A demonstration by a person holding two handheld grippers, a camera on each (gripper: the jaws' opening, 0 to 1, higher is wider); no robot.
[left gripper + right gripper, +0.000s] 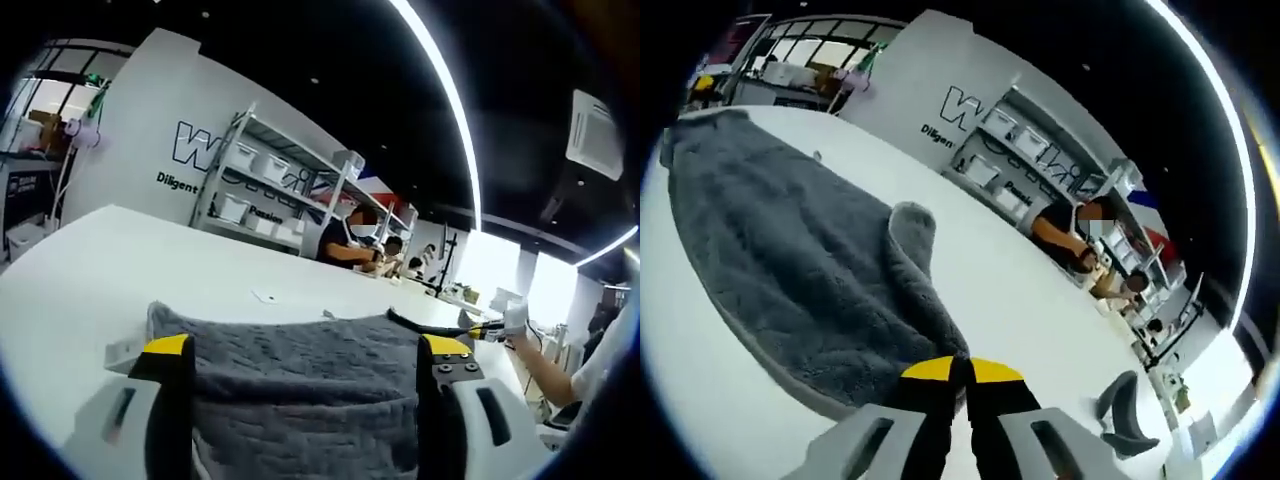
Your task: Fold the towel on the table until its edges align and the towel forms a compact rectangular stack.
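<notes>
Yellow-tipped jaws of the right gripper (pixel 961 372) pinch shut on a lifted corner of the grey quilted towel (pixel 780 260), which lies rumpled on the white table (pixel 1030 300), while the left gripper (pixel 305 352) stands wide open over its textured edge.

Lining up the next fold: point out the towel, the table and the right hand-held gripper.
towel (pixel 780 250): right gripper view, middle of the flat grey part.
table (pixel 120 250): left gripper view, bare white top beyond the towel.
right hand-held gripper (pixel 962 385): right gripper view, between the yellow tips.
</notes>
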